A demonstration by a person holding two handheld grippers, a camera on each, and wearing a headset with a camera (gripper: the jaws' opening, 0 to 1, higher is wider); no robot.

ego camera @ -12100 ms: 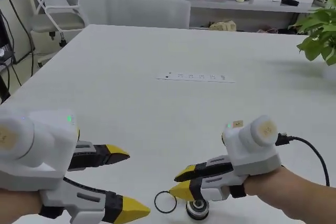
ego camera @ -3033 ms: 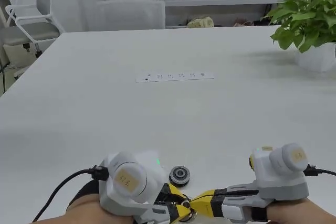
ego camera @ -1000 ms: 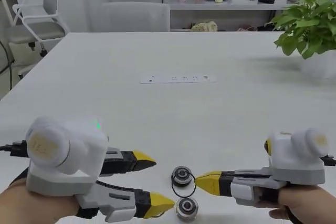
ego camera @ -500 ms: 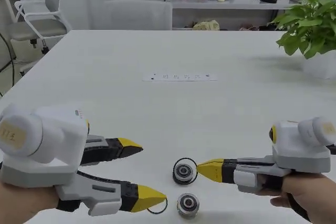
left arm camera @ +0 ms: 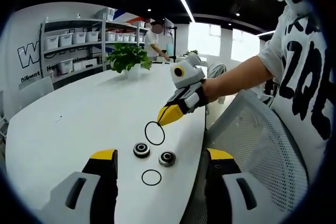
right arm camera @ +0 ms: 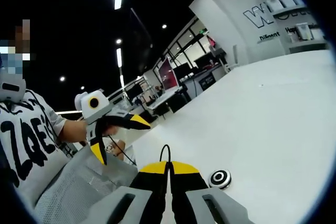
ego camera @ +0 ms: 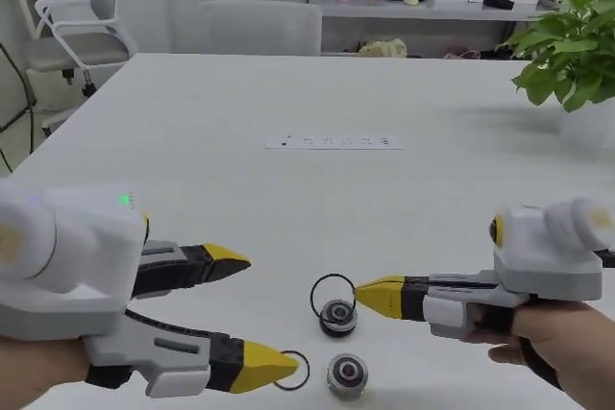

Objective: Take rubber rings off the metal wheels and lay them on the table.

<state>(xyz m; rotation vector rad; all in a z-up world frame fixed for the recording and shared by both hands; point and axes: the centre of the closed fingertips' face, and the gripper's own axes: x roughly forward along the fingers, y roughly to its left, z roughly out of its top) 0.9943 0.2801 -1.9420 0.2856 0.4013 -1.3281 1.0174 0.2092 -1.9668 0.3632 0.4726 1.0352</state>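
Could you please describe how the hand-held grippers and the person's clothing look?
Both the left hand-held gripper and the right hand-held gripper have white housings and black jaws with pointed yellow tips. A green light glows on the left one. The shirt is white with black lettering.

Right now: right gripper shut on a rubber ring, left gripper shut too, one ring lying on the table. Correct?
No: the left gripper is open, jaws wide apart in the left gripper view. Rest holds: right gripper shut on a rubber ring, another ring lying on the table.
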